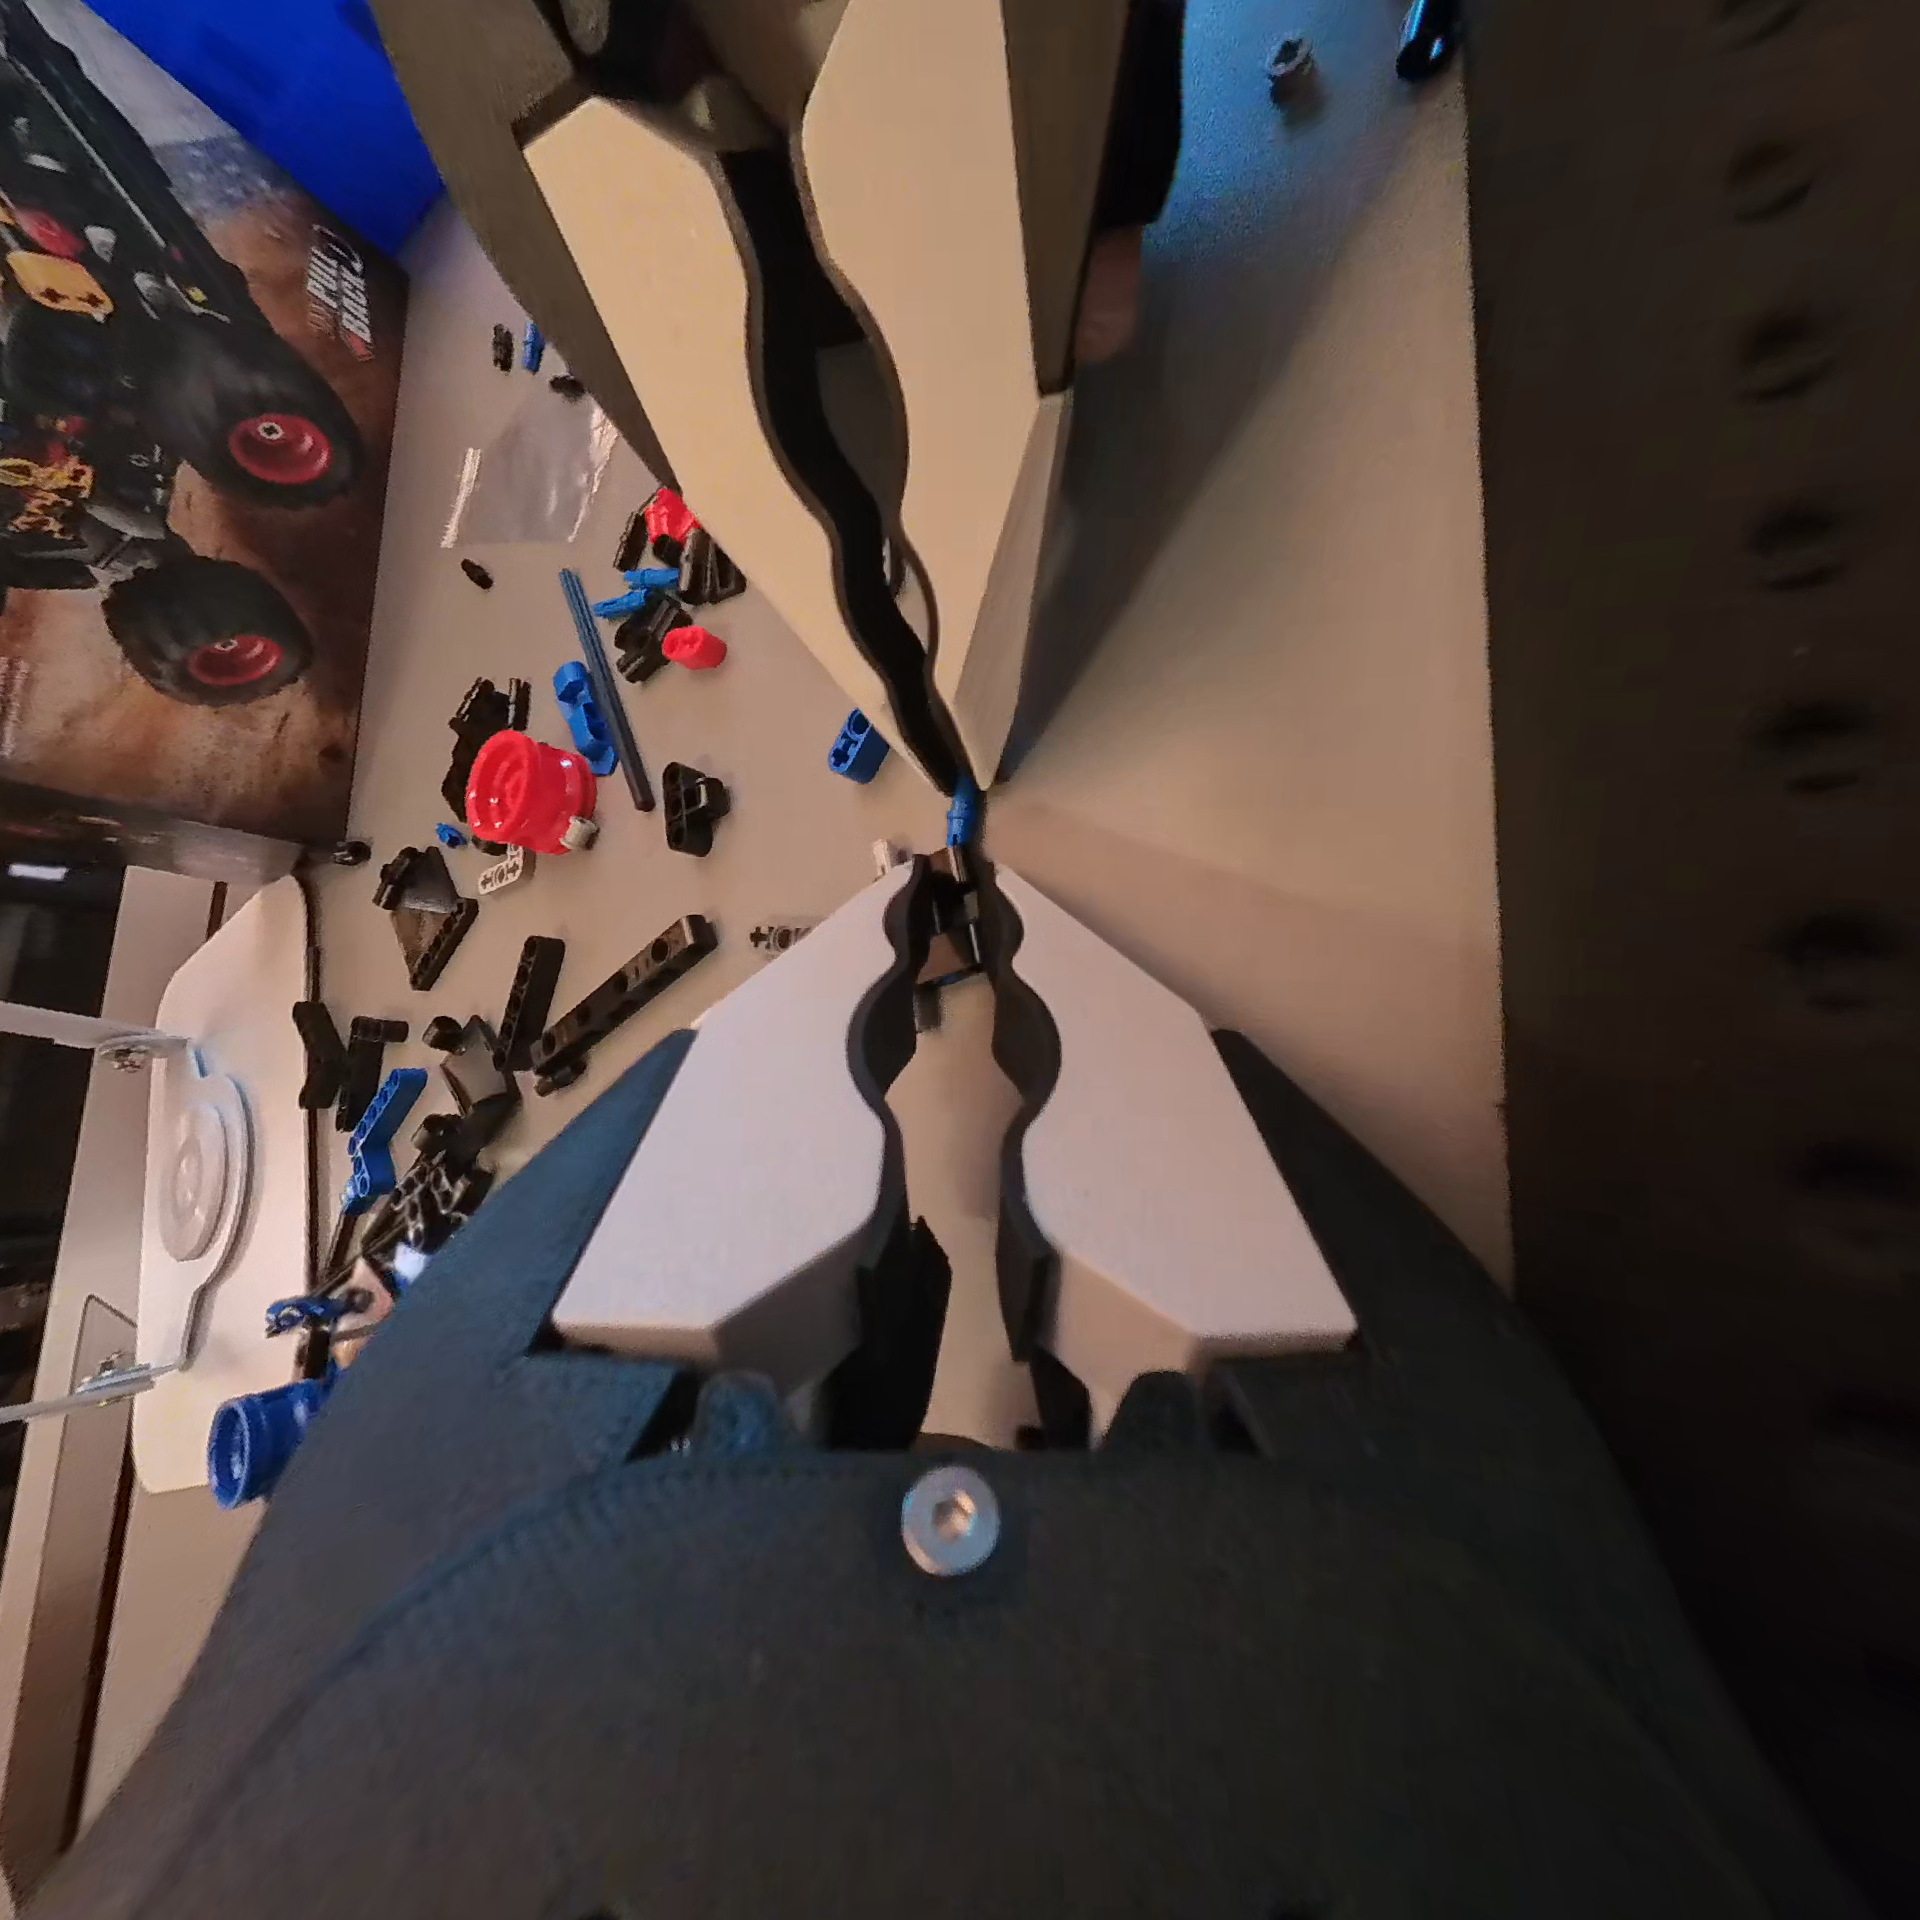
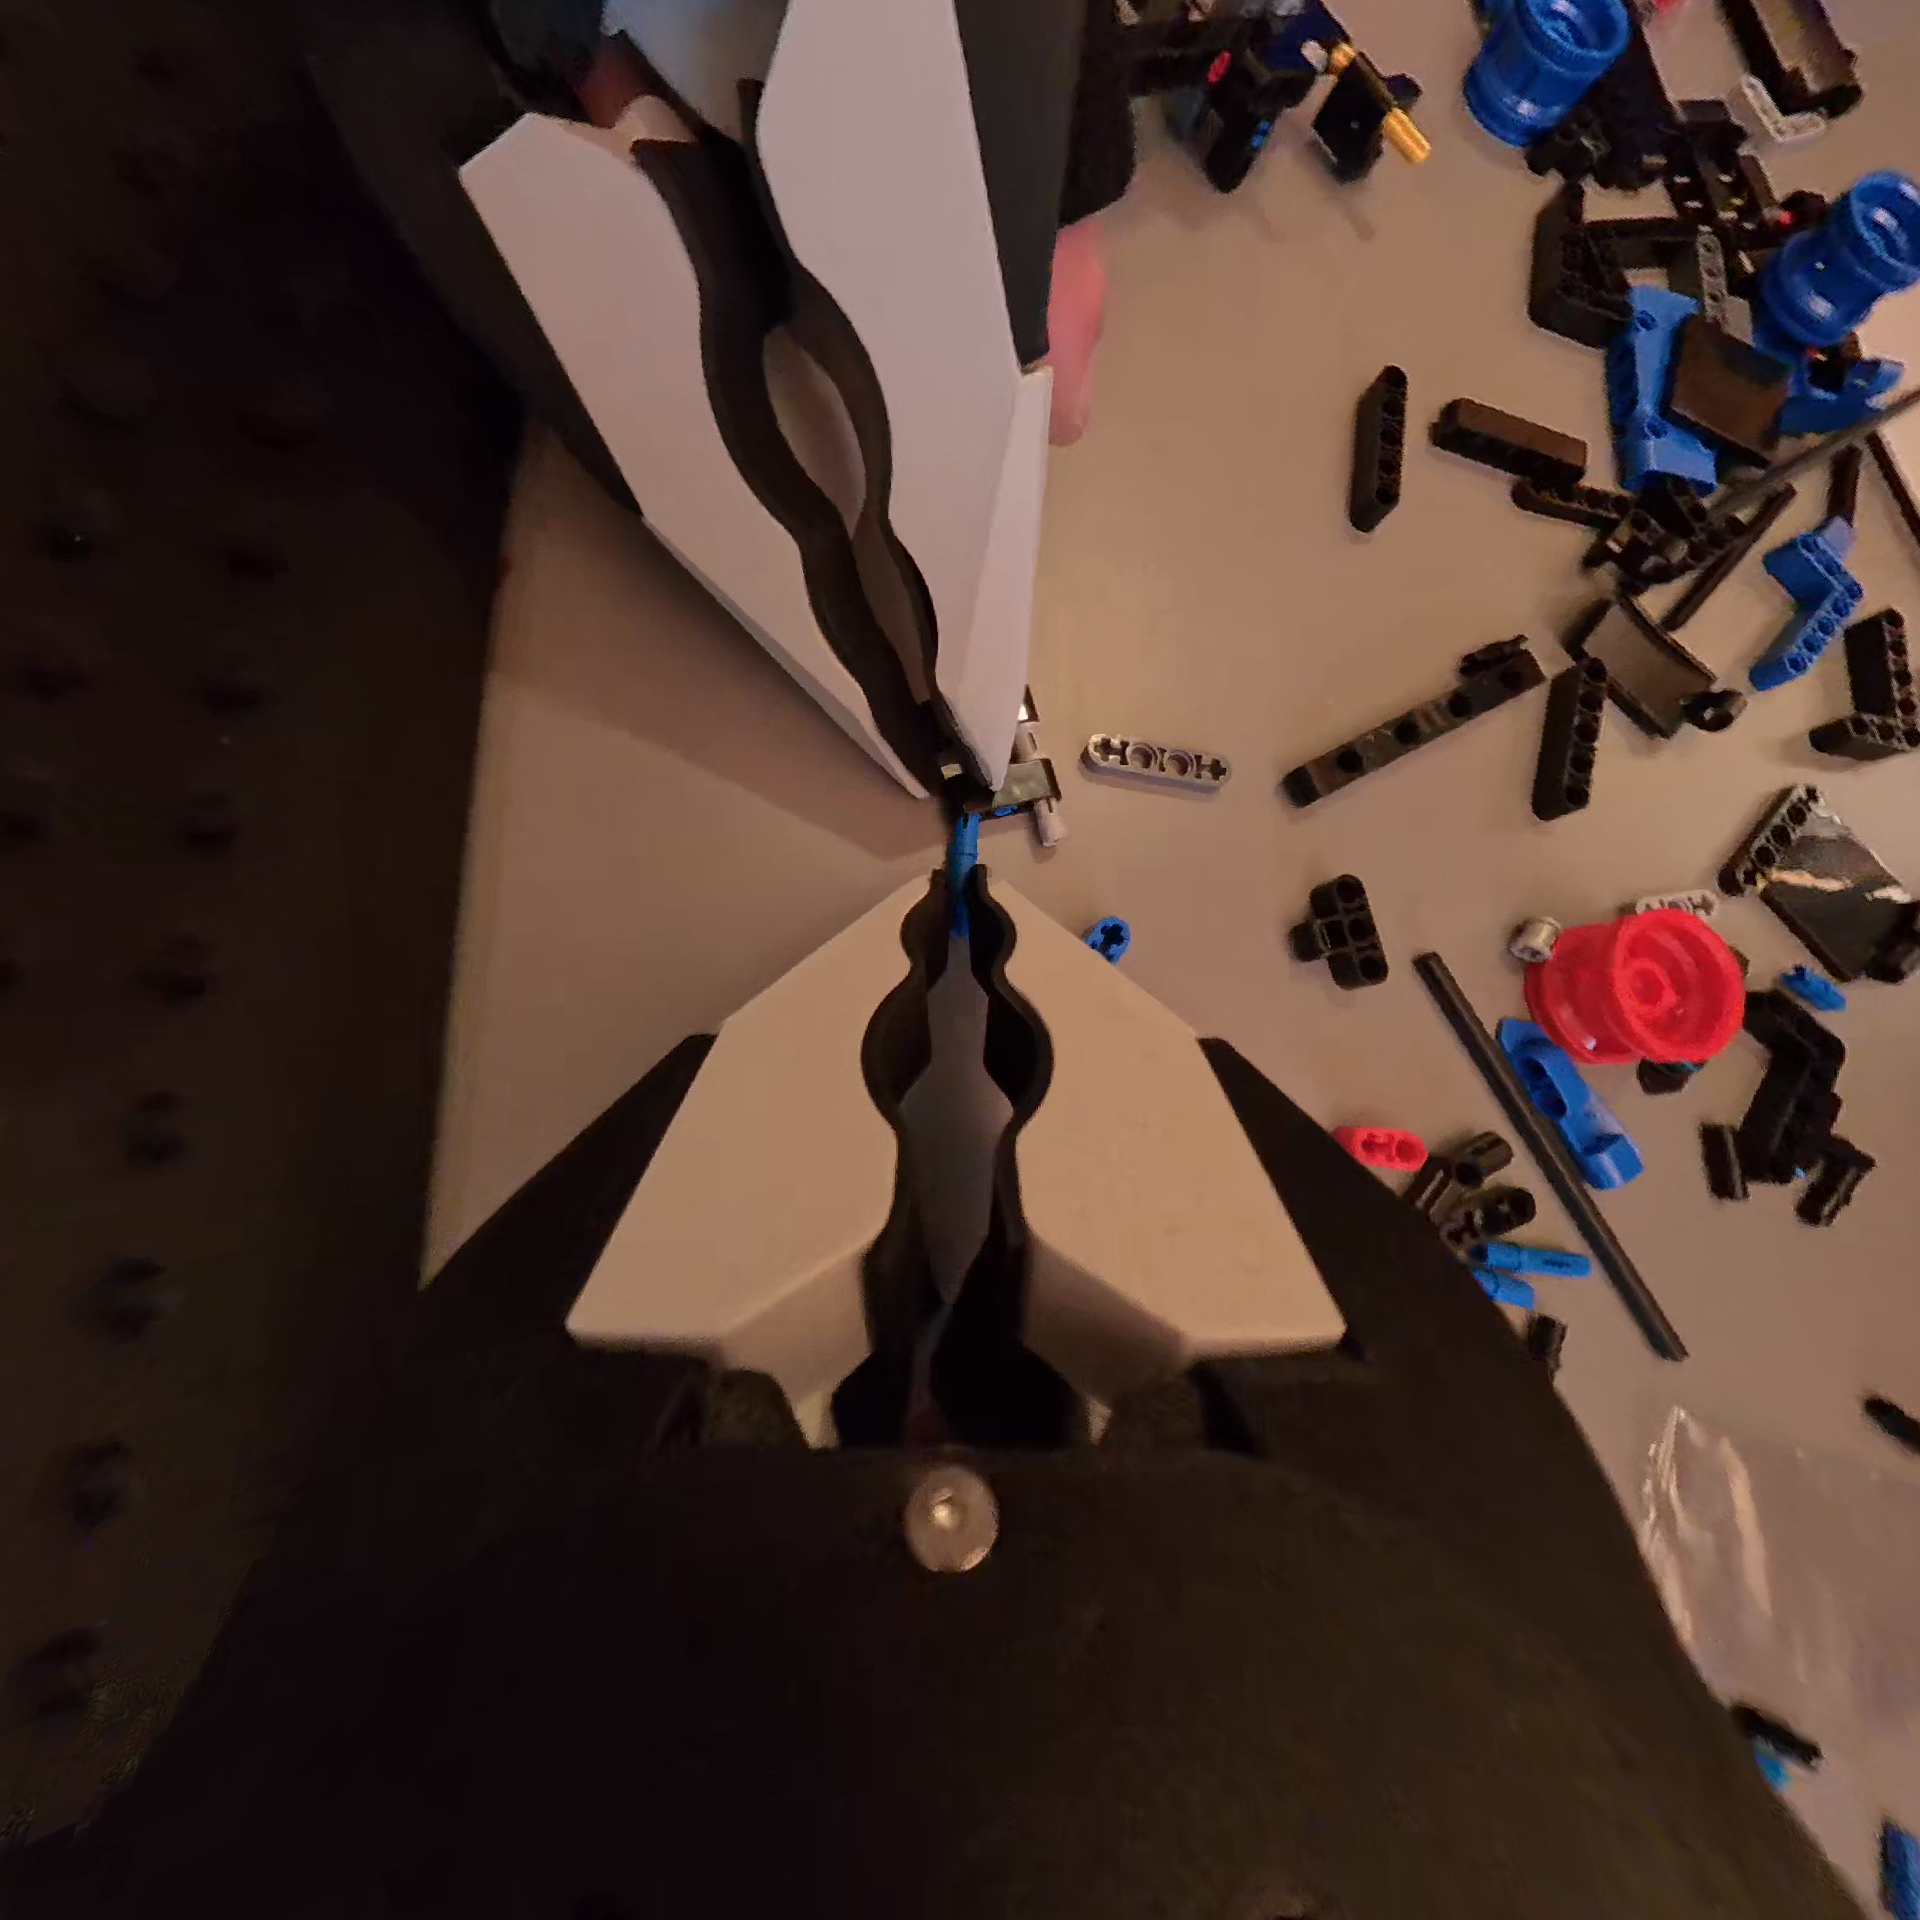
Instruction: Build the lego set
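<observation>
A small blue pin [image 2: 961,847] is pinched at the tip of the right claw [image 2: 958,894], clenched on it, and its free end meets a small black piece [image 1: 951,914] gripped by the left claw [image 1: 951,883], tip to tip above the desk [image 2: 1195,582]. This looks like an early joining step. To the right claw's right, nearly everything lies loose: black beams [image 2: 1413,722], blue wheel hubs [image 2: 1543,68], a red hub [image 2: 1636,987]. The set's box [image 1: 177,416] lies beyond, to the left claw's left. Most of the build remains.
</observation>
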### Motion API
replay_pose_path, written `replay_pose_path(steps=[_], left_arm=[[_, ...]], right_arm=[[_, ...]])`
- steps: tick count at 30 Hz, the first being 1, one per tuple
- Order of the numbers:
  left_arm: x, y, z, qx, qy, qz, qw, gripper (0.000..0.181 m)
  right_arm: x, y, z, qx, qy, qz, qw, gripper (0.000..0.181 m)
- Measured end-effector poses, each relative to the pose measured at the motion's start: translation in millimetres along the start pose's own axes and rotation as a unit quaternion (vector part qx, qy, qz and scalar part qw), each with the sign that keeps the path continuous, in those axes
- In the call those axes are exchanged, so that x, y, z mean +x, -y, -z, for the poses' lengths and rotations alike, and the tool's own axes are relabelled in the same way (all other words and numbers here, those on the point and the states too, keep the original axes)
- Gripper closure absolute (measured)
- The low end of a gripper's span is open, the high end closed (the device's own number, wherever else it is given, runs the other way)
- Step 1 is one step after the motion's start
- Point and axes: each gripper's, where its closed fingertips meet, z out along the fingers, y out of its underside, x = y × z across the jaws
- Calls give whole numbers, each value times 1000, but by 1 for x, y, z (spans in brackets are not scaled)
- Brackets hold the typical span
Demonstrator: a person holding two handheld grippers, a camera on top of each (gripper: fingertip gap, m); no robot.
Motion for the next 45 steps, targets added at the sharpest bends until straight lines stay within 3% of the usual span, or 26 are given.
replay_pose_path(steps=[13, 19, 22, 28, 33, 45], left_arm=[[24, -1, 19, 31, -36, 28, 998, 181], [23, -1, 26, 29, -18, 3, 999, 181], [13, -9, 36, 14, -9, 40, 999, 163], [17, -23, 49, -11, -35, 78, 996, 155], [16, -25, 43, -13, -47, 76, 996, 173], [16, -21, 38, -6, -18, 71, 997, 176]], right_arm=[[-7, 9, -8, 15, 60, 78, 995, 181], [-7, 10, -9, 19, 76, 72, 994, 181], [-7, 11, -9, 17, 70, 71, 995, 181], [-8, 11, -9, 8, 59, 62, 996, 181], [-13, 13, -10, -5, 44, 38, 998, 181], [-11, 12, -9, -30, -4, -21, 999, 181]])
